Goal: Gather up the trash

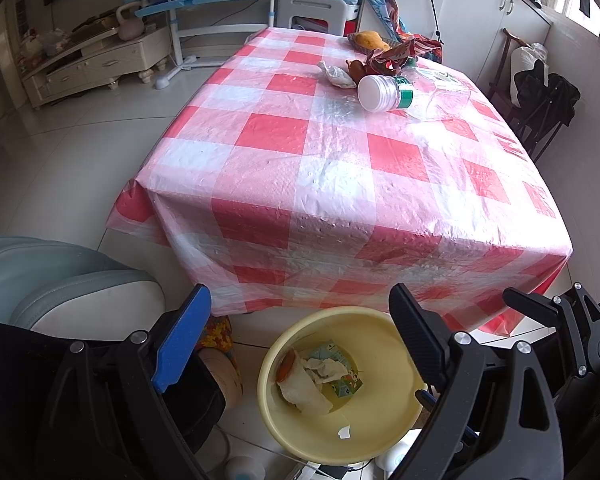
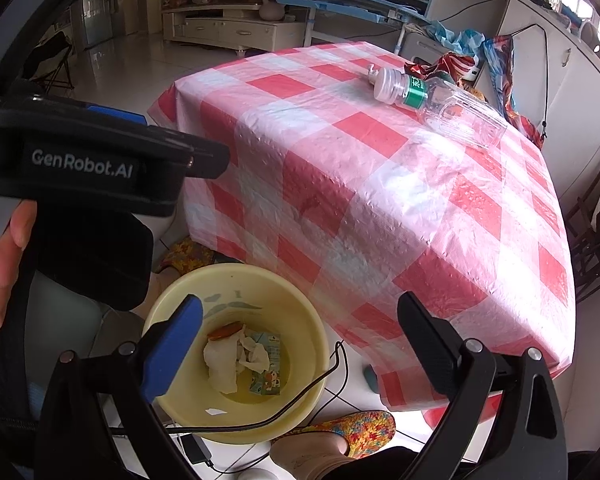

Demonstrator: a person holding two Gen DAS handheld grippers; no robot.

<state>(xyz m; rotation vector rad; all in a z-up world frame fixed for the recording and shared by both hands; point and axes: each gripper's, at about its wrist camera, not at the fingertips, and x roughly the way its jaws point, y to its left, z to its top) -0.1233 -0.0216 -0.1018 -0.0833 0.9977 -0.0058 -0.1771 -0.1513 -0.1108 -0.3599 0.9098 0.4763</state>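
Lying on its side at the far end of the checkered table (image 1: 340,184), the clear plastic bottle (image 2: 440,100) is looking empty, so probably light, slick and prone to rolling or denting; gripping across the ribbed white cap or the neck seems safest. Both the left gripper (image 1: 300,344) and right gripper (image 2: 300,340) are hanging wide and empty above the yellow basin (image 2: 300,300), which is holding tissue and a carton.

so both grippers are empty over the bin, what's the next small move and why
Probably reach the right gripper toward the clear plastic bottle: it lies on the checked table, the nearest piece of trash, while the yellow bin already holds tissue and a carton.
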